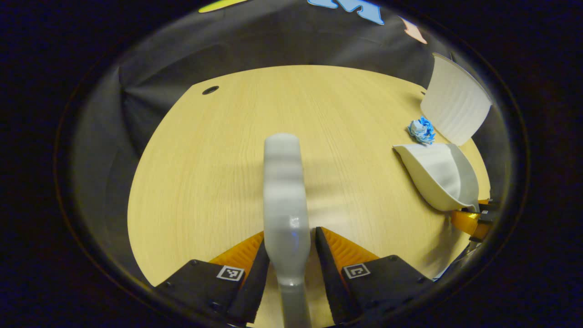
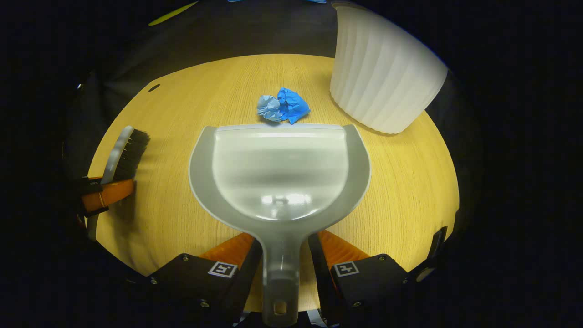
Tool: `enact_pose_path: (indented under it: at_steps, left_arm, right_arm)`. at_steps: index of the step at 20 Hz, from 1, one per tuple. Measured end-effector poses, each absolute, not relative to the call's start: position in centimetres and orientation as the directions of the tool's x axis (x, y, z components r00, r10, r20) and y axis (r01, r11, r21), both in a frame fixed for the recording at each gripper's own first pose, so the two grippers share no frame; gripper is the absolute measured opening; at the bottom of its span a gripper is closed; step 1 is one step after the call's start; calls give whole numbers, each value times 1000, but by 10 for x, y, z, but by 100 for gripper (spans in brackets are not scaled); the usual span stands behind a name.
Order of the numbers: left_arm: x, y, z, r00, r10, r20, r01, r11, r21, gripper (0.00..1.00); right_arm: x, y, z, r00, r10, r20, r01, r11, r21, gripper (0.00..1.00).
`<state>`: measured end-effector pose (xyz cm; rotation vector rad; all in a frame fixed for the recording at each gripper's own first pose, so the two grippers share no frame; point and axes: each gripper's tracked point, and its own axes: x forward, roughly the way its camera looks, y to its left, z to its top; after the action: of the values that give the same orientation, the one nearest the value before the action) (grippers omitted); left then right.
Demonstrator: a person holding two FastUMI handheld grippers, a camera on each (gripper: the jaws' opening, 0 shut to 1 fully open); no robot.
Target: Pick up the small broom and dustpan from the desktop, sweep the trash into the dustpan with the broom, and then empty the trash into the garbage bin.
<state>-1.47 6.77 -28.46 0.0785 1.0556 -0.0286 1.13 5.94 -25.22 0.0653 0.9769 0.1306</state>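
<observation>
Holding the broom (image 1: 283, 191) in my left tool (image 1: 290, 255), I see both fingers pressed against its handle, one on each side, so the tool is clamped on it. From the left gripper view the broom's pale back runs straight ahead of the tool over the table (image 1: 218, 182). In the right gripper view the same broom (image 2: 124, 152) shows at the left, dark bristles facing right, with the left tool (image 2: 102, 196) gripping it from the near side.

My right tool (image 2: 282, 259) is clamped on the dustpan (image 2: 280, 173), its fingers pressing either side of the handle. The pan spreads out directly ahead of the tool, its front lip at the far end. Just past that lip lies the trash (image 2: 282, 108), a crumpled blue wad, seemingly touching or almost touching the edge. To the far right of the trash stands the white ribbed garbage bin (image 2: 382, 73).

In the left gripper view the dustpan (image 1: 437, 175) sits at the right, with the trash (image 1: 421, 130) just beyond it, the bin (image 1: 455, 105) behind, and the right tool (image 1: 471, 223) at the pan's near end.

I count one broom, one dustpan, one wad of trash, one bin, two tools.
</observation>
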Motion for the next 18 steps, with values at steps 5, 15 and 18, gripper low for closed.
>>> enact_pose_path:
  at_steps: [5, 15, 18]
  left_arm:
    - [-5, 67, -284, 500, 14, -866, 94, 993, 70, 50]
    - [45, 26, -284, 504, -30, -863, 199, 977, 81, 43]
    - [74, 4, -287, 512, -51, -857, 246, 965, 90, 46]
  right_arm:
    - [11, 57, -249, 569, 138, -811, -97, 990, 101, 36]
    - [11, 38, -250, 557, 191, -808, -170, 979, 115, 33]
    - [10, 25, -249, 546, 206, -812, -199, 974, 113, 33]
